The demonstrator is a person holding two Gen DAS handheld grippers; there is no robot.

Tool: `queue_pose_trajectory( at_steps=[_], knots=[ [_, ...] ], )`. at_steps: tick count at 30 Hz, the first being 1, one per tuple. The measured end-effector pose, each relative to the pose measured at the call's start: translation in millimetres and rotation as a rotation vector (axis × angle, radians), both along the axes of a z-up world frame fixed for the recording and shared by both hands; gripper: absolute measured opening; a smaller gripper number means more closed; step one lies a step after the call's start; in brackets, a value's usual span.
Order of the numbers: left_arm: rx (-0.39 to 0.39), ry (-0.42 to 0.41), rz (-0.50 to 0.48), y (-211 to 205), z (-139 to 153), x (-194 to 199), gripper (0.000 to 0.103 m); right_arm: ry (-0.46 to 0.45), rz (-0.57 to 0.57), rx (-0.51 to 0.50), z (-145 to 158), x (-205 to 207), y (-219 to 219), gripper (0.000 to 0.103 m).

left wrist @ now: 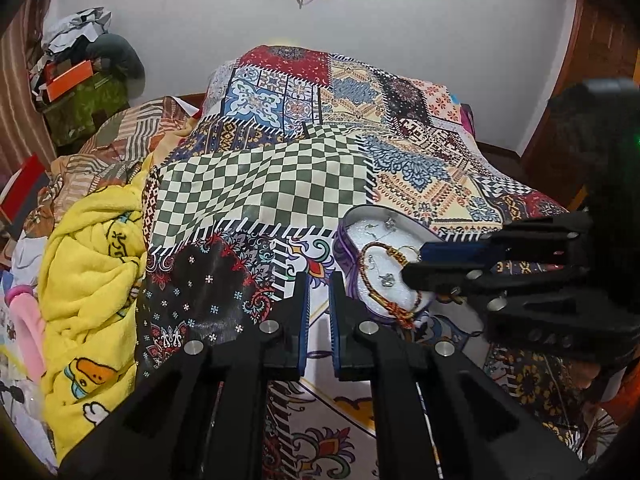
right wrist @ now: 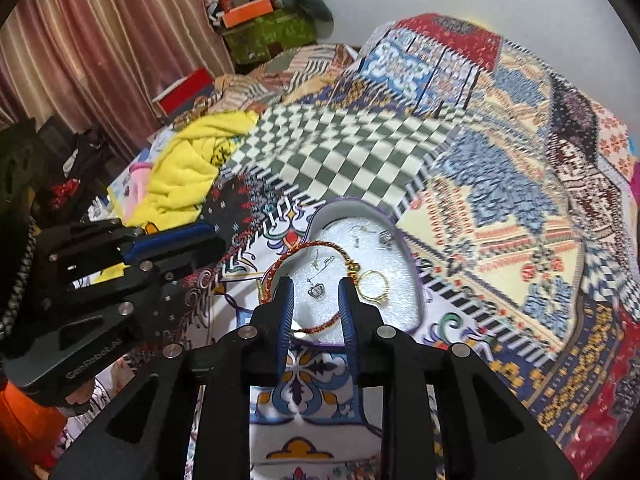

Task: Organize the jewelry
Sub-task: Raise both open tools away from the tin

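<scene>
A: Where does the jewelry sit?

B: In a shallow heart-shaped box [right wrist: 414, 280] lined with white foam, lying on the patchwork bedspread [right wrist: 500, 240]. Inside it are a red-and-gold braided cord bracelet [right wrist: 320, 245], a gold ring [right wrist: 374, 285] at about three o'clock from the box's middle, a small silver crown charm [right wrist: 316, 291] near the centre, and thin earrings towards twelve o'clock, too fine to make out.

A: And the grippers?

B: The right gripper [right wrist: 316, 308] hangs over the box's six o'clock edge, jaws narrowly apart and holding nothing; the crown charm shows in the gap between them. The left gripper [left wrist: 319, 316] waits over the bedspread at about nine o'clock from the box, jaws close together with a slim gap, also empty.

A: How will these pieces handle?

B: Very light, I'd judge. The bracelet is limp and will drape, so pinch it across the cord, away from the knotted clasp. The ring is hard and slick; grip across the band or it may skid. The charm is tiny and could sink into the foam. The box itself looks light and may slide.
</scene>
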State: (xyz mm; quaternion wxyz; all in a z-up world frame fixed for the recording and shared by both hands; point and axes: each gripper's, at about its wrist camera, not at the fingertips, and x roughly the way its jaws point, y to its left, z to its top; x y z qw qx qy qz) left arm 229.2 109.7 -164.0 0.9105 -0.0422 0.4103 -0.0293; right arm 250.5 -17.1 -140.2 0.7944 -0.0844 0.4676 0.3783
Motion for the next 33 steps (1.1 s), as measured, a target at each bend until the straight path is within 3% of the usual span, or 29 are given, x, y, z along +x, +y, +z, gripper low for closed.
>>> queue_pose_trajectory(
  at_steps=[5, 8, 11, 24, 33],
  knots=[
    [0.009, -0.026, 0.001, -7, 14, -11, 0.032, -0.075, -0.049, 0.010, 25, -12, -24, 0.029],
    [0.006, -0.033, -0.010, -14, 22, -18, 0.034, -0.122, -0.087, 0.000, 36, -22, -44, 0.038],
    [0.006, -0.028, -0.027, -24, 26, -24, 0.039, -0.141, -0.107, -0.022, 40, -29, -61, 0.038],
    [0.013, 0.052, -0.167, -101, 11, -44, 0.040, -0.097, -0.211, -0.063, 25, -56, -129, 0.038],
    [0.003, 0.156, -0.235, -137, -24, -20, 0.040, -0.034, -0.249, -0.087, -2, -63, -161, 0.038]
  ],
)
